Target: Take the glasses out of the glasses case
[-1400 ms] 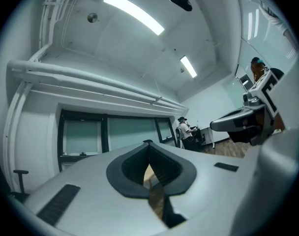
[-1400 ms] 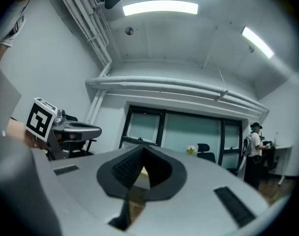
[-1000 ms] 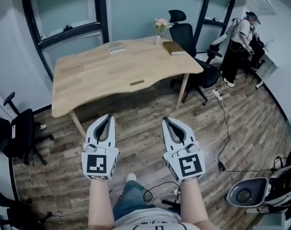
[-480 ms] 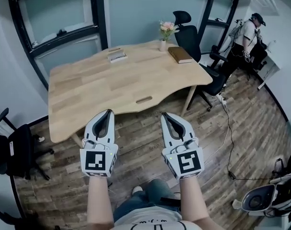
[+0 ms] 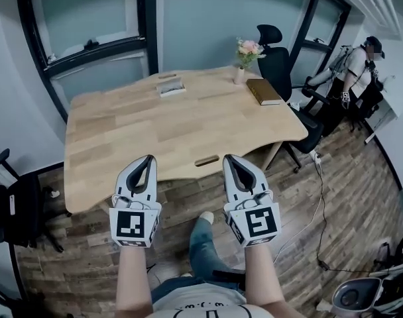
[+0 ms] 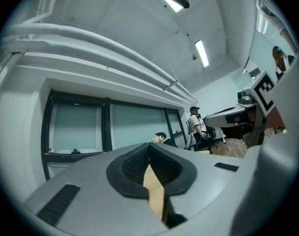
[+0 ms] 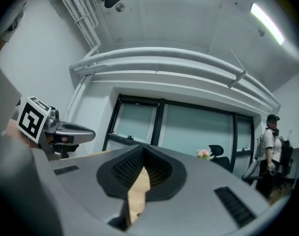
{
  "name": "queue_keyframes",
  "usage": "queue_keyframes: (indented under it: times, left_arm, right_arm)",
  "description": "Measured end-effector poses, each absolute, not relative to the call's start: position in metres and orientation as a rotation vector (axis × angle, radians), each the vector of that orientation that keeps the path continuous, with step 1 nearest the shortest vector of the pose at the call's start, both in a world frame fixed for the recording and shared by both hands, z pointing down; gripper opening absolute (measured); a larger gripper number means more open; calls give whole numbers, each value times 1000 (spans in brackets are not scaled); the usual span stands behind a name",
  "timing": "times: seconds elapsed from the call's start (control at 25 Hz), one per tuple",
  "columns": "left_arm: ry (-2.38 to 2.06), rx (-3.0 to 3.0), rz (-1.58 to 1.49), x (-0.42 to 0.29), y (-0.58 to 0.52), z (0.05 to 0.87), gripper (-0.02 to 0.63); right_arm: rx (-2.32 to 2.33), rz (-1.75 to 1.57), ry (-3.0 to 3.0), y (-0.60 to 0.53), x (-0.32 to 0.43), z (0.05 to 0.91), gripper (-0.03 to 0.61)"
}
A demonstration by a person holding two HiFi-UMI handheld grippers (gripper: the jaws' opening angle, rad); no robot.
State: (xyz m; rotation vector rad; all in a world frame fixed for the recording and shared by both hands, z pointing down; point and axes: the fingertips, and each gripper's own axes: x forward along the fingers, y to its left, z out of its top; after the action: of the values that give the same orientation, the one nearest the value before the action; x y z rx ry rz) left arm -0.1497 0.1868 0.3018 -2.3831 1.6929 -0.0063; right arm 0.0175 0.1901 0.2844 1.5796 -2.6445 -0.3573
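A pale, flat case-like object lies near the far edge of the wooden table; from here I cannot tell whether it is the glasses case. My left gripper and right gripper are held side by side, level, just short of the table's near edge. Both are shut with nothing between the pads. In the left gripper view the left gripper has its jaws meeting at the tip, and the right gripper looks the same in its own view. No glasses are visible.
A brown book and a small vase of flowers stand at the table's far right. A black office chair is behind it, another chair at the left. A person stands at the far right. Cables run over the floor.
The table has come nearer and now lies just ahead of both grippers, which have moved forward together. Both stayed shut.
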Motion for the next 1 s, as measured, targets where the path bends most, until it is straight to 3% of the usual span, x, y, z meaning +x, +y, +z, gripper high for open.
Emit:
queue_keyframes:
  times: [0.8, 0.84, 0.92, 1.0]
  left_arm:
    - [1804, -2373, 9, -129, -135, 303, 17]
    - [1816, -2374, 7, -129, -144, 305, 28]
    - [1830, -2392, -9, -128, -160, 311, 174]
    - [1823, -2408, -47, -126, -171, 318, 192]
  right_arm:
    - [1476, -307, -2646, -133, 45, 292, 11]
    - [1478, -304, -2652, -143, 47, 293, 11]
    - [1484, -299, -2659, -160, 51, 297, 11]
    - [1488, -281, -2655, -174, 54, 301, 11]
